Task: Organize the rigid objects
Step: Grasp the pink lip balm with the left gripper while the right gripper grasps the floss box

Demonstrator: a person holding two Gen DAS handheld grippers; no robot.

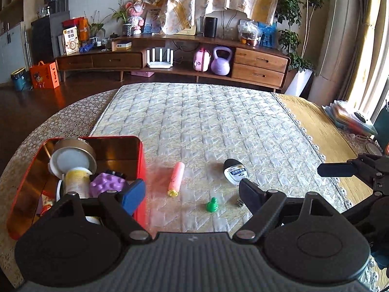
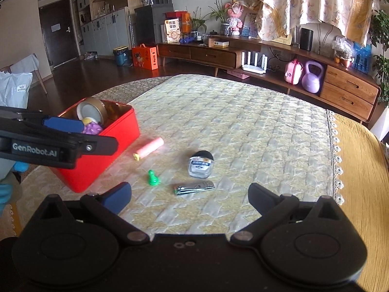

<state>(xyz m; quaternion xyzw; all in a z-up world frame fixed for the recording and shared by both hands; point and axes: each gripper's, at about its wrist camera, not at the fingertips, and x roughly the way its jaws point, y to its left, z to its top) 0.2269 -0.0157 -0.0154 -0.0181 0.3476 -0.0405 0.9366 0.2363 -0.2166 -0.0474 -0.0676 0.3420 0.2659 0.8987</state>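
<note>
A red tin box (image 1: 139, 170) (image 2: 116, 131) sits at the left on the quilted mat and holds a round tin, a cup and a purple knobbly ball (image 1: 107, 185). On the mat lie a pink tube (image 1: 176, 178) (image 2: 149, 149), a green pawn (image 1: 212, 205) (image 2: 153, 178), a small bottle with a black cap (image 1: 235, 171) (image 2: 200, 165) and a nail clipper (image 2: 194, 187). My left gripper (image 1: 192, 194) is open and empty, its left finger over the box's near corner. My right gripper (image 2: 189, 194) is open and empty, just short of the clipper.
The mat (image 1: 206, 121) covers a round table with a yellow cloth (image 2: 359, 170) on the right. A stack of papers (image 1: 350, 116) lies at the far right edge. A wooden TV cabinet (image 1: 257, 65) stands beyond the table.
</note>
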